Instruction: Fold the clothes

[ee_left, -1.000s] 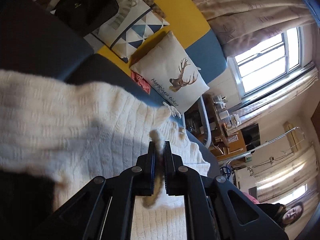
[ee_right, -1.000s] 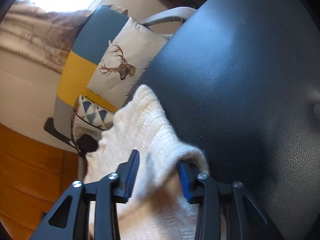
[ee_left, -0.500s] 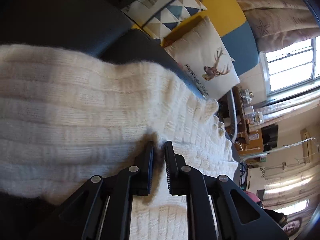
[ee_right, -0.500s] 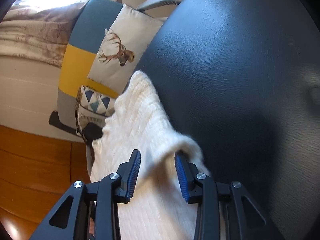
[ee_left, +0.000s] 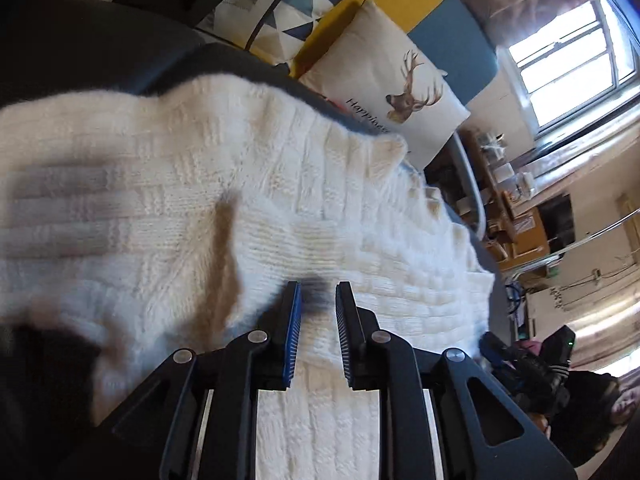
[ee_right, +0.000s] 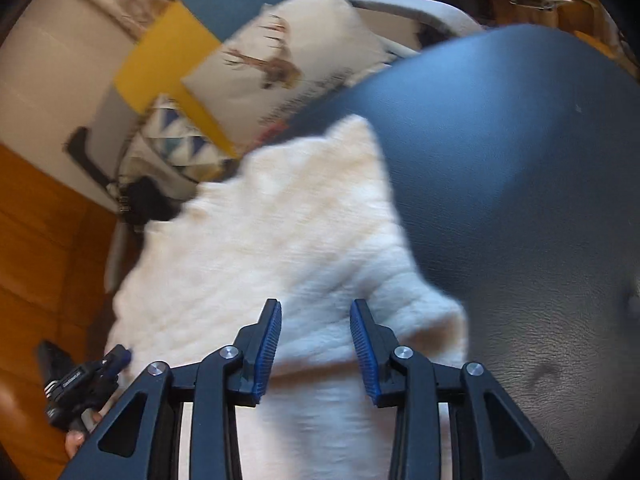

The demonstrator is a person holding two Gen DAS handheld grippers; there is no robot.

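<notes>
Left wrist view: close above the white knit sweater (ee_left: 280, 200), angled steeply down along the left gripper (ee_left: 318, 298), toward the deer pillow (ee_left: 384, 92) and window (ee_left: 568, 56). Right wrist view: close over the same sweater (ee_right: 280, 248) behind the right gripper (ee_right: 314, 316), tilted down across the dark cushion (ee_right: 520, 160). Shared by both: sweater, deer pillow (ee_right: 280, 60), yellow-and-blue sofa back (ee_right: 160, 68).

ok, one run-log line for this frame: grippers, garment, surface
left gripper: open, just opening, above white knit sweater | right gripper: open, just closing, sweater between jaws | sweater on dark cushion
</notes>
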